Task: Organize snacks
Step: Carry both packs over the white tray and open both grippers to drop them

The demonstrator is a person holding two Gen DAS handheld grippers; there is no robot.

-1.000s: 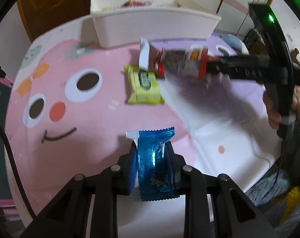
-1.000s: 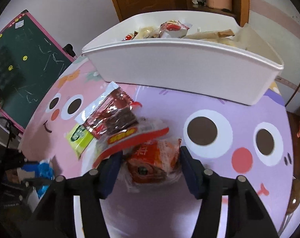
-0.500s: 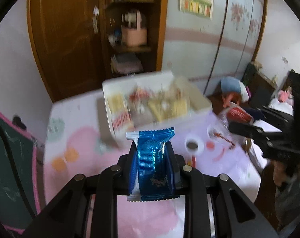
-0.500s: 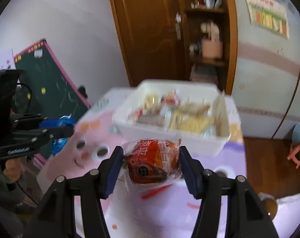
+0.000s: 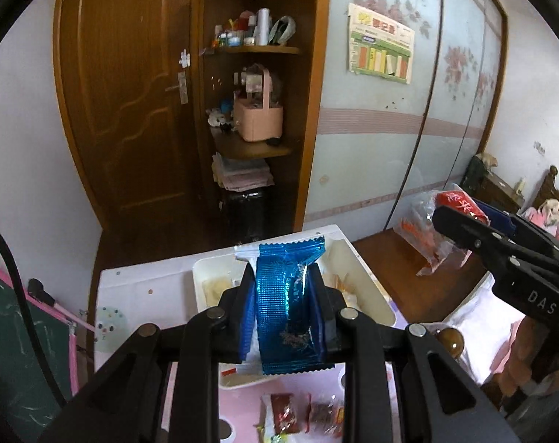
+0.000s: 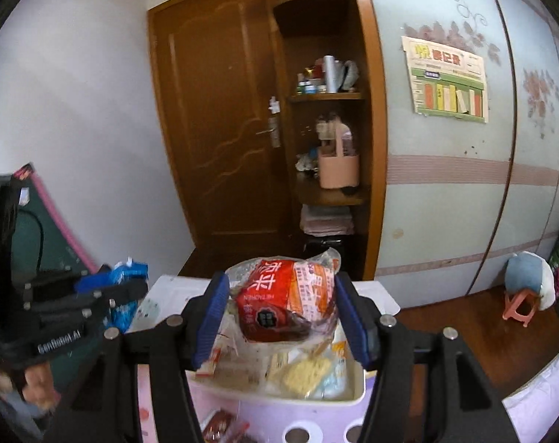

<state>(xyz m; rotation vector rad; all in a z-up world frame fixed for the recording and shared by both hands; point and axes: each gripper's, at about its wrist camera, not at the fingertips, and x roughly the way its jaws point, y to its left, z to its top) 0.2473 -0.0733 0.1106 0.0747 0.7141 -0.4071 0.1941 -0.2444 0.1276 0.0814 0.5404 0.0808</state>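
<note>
Between the blue pads of my left gripper stands a shiny blue foil snack packet, clamped upright above the white rectangular plastic bin of snacks. My right gripper grips a clear-wrapped red and orange snack bag from both sides, also over that bin, which sits on the pink and purple cartoon tablecloth.

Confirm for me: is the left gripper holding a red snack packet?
No: the left gripper is clamped on a shiny blue foil snack packet; the red packet sits in the right gripper.
</note>
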